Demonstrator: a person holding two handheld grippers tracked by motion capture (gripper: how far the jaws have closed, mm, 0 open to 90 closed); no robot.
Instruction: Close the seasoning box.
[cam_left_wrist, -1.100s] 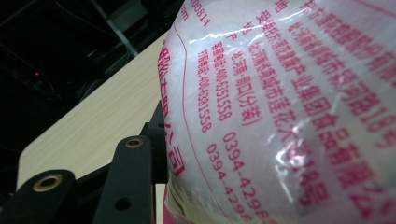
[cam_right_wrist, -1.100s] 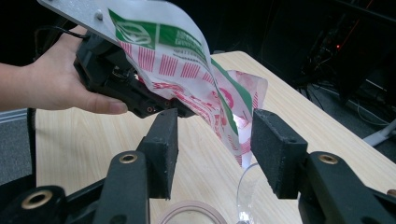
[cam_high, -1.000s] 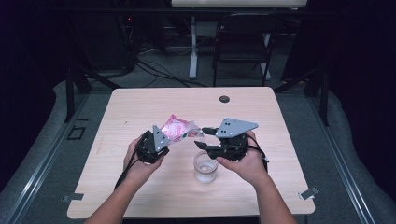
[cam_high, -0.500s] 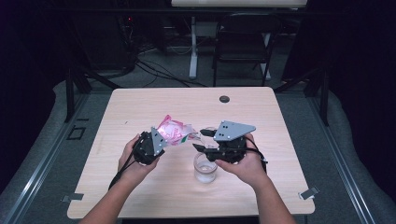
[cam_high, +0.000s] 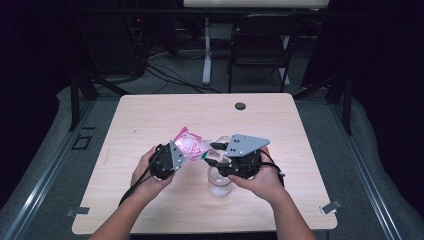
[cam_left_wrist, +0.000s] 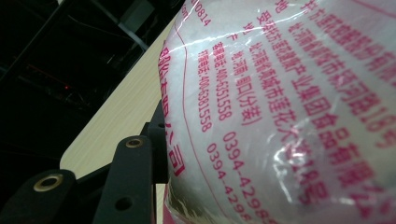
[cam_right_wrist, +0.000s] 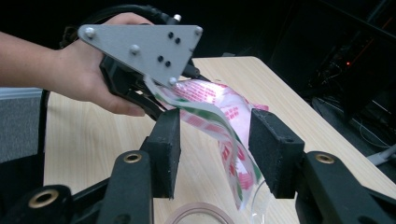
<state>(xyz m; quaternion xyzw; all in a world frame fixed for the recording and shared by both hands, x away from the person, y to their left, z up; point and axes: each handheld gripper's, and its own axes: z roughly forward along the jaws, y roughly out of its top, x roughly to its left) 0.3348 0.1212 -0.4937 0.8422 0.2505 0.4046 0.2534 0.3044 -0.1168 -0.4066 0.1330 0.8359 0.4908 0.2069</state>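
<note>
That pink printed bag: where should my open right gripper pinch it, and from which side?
Take the bag by its loose flat edge, which hangs between the right gripper's open jaws above the glass jar. Close across its thin faces, coming opposite the left gripper, which clamps the bulging end.

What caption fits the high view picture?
Left gripper holds a pink bag over a glass while the right gripper reaches in.

Light wooden table top with rounded corners (cam_high: 150, 125); small round black cap or grommet (cam_high: 240, 106) near its far edge, right of centre. Behind the table: dark folding chair (cam_high: 260, 50), white desk leg post (cam_high: 206, 50), tangle of black cables on the grey floor (cam_high: 170, 75). Grey floor matting (cam_high: 360, 150) around the table.
</note>
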